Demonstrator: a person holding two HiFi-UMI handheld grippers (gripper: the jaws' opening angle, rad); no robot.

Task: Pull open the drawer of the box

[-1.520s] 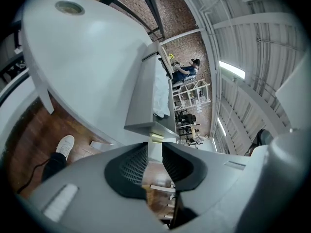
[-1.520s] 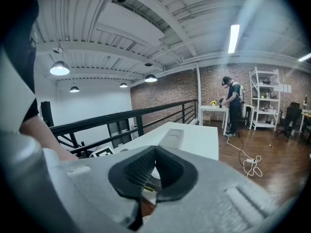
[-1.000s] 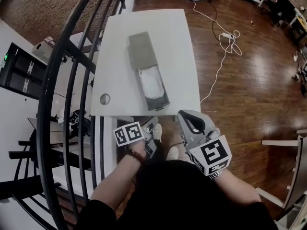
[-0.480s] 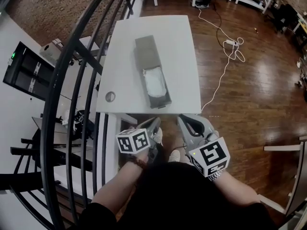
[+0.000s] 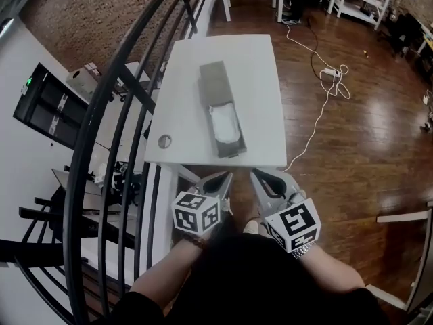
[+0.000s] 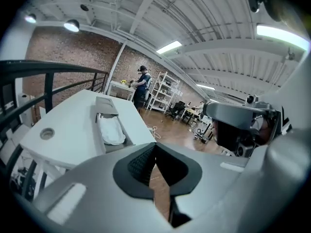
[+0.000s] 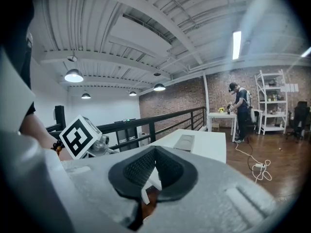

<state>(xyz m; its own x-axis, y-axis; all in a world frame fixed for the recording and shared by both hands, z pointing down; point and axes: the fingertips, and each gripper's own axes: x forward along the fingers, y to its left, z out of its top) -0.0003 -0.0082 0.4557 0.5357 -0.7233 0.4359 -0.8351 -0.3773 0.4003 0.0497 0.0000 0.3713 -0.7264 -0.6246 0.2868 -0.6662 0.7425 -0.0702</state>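
Note:
A long grey box (image 5: 215, 81) lies lengthwise on the white table (image 5: 257, 80). Its drawer (image 5: 227, 133) is pulled out toward me and holds something white (image 5: 224, 122). Both grippers hang in the air short of the table's near edge, side by side, touching nothing. The left gripper (image 5: 222, 180) is shut and empty; its own view shows the jaws (image 6: 155, 147) closed, with the drawer (image 6: 112, 133) ahead at the left. The right gripper (image 5: 260, 179) is shut and empty too, and past its closed jaws (image 7: 154, 152) the box (image 7: 185, 141) lies on the table.
A black curved railing (image 5: 115, 114) runs along the table's left side. The table has a round cable hole (image 5: 164, 141) near its front left corner. A white cable and power strip (image 5: 329, 73) lie on the wood floor at the right. A person (image 7: 240, 111) stands at a far table.
The left gripper has shut and come up beside the right one. The camera has drawn back a little, so the table and box sit farther up the view.

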